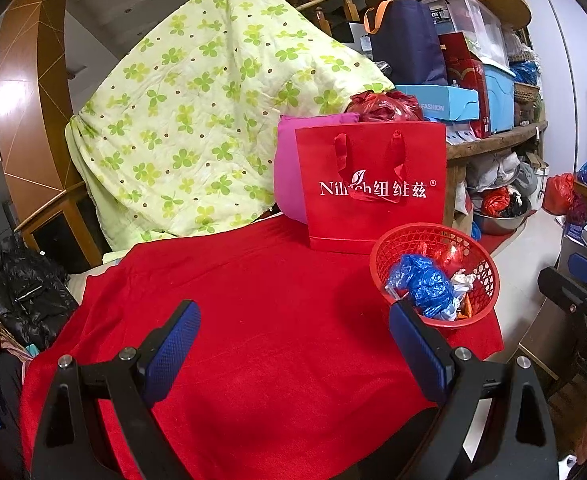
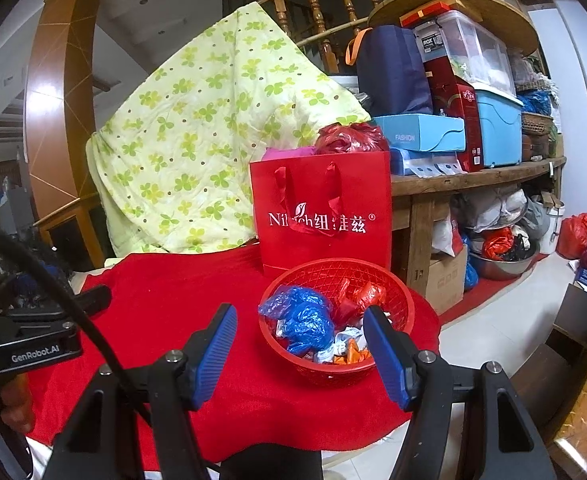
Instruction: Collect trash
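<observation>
**Spotter:** What do you have, left to right?

**Operator:** Far left I see a pale quilt printed with green clovers [image 1: 181,120], draped high against a wooden railing. In front of it lies a red cloth [image 1: 253,320] covering the table. My left gripper [image 1: 293,344] hangs over the bare middle of that cloth, its blue pads spread wide with nothing between them.

**Spotter:** And the trash?

**Operator:** It sits in a round red plastic mesh basket [image 2: 397,296] at the right near edge of the cloth. Inside I can make out a crumpled blue plastic bag [image 2: 305,320] on the left, a crumpled red plastic bag [image 2: 359,294] behind it, and small white and orange wrappers [image 2: 347,350] at the near side.

**Spotter:** Right tongs?

**Operator:** My right gripper [image 2: 299,354] is parted too, empty, pointing at the basket from the near side, its right pad in front of the rim.

**Spotter:** Behind the basket?

**Operator:** A red paper gift bag with white lettering [image 2: 325,216] stands upright just beyond it. Further right, a wooden shelf [image 2: 473,178] holds stacked boxes.
</observation>
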A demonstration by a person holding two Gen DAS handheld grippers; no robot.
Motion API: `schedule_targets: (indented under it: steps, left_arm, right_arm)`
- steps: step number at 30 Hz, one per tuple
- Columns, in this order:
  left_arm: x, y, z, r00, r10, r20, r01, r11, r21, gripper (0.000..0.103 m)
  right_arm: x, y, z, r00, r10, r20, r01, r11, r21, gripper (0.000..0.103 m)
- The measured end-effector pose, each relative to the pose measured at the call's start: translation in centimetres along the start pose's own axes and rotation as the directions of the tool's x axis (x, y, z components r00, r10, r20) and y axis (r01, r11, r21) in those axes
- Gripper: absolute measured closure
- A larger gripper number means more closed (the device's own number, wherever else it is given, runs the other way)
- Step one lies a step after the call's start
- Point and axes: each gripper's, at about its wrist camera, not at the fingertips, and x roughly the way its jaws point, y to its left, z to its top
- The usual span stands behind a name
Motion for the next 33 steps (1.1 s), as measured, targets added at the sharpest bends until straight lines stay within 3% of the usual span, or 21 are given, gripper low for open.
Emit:
schedule_targets:
  steps: [33]
  left_arm:
    - [-0.05,0.29,-0.47,1.0,-0.012,-0.009,0.012,1.0,-0.001,0.008]
  right_arm:
    - [-0.77,0.92,0.61,1.0,-0.01,0.017,0.01,1.0,0.002,0.031]
